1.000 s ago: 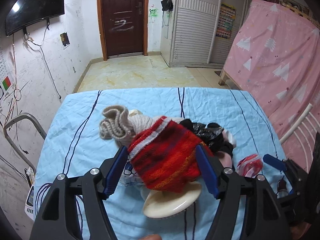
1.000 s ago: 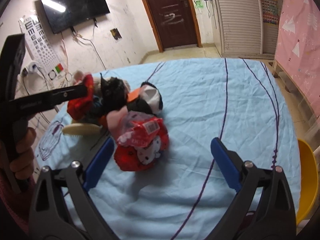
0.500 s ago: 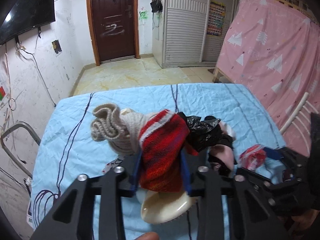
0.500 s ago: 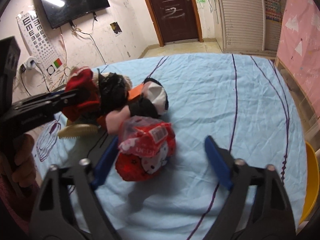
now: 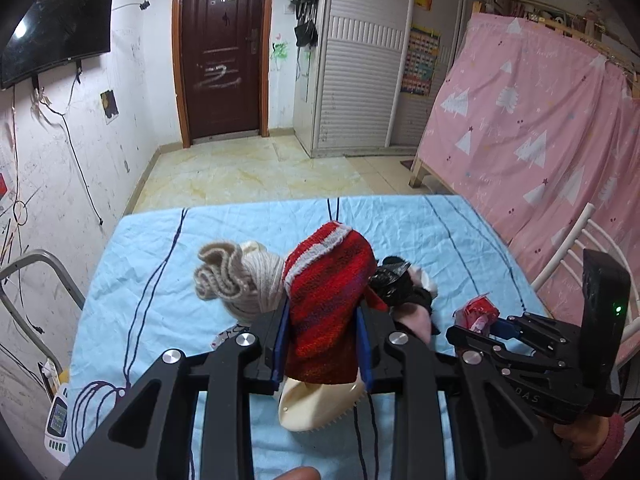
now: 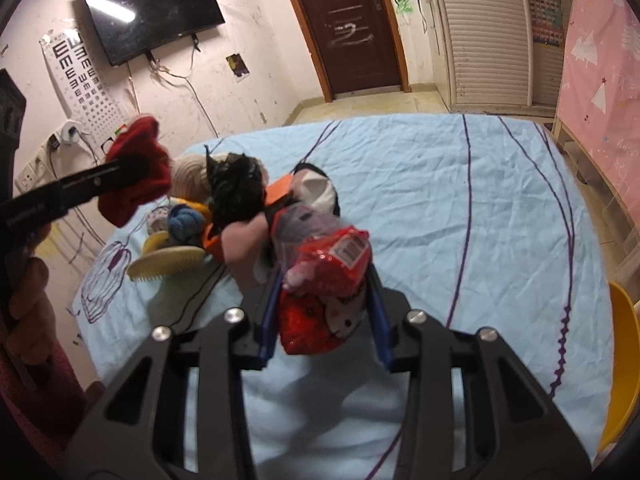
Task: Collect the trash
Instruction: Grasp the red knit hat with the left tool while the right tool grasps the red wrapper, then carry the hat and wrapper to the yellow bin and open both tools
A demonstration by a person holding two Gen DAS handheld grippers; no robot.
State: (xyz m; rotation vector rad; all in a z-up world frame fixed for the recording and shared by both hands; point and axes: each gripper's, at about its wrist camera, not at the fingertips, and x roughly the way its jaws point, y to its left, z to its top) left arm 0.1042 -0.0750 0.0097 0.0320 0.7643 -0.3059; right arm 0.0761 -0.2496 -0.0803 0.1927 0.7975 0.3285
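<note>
My left gripper (image 5: 322,344) is shut on a red knitted sock (image 5: 328,300) and holds it lifted above the pile; it also shows in the right wrist view (image 6: 136,172). My right gripper (image 6: 324,316) is shut on a red Hello Kitty snack bag (image 6: 326,288), raised off the blue sheet; the bag shows in the left wrist view (image 5: 476,314). The pile holds a beige knitted sock (image 5: 236,280), a crumpled black plastic bag (image 6: 236,184) and a cream brush (image 6: 168,262).
The blue striped sheet (image 6: 460,200) covers the table. A pink item (image 6: 244,244), blue yarn ball (image 6: 184,220) and orange piece (image 6: 278,190) lie in the pile. A yellow chair (image 6: 620,368) stands at the right, a white chair (image 5: 576,248) beside the pink curtain.
My left gripper closed on the red sock and lifted it. My right gripper moved forward, closed on the red snack bag and raised it.
</note>
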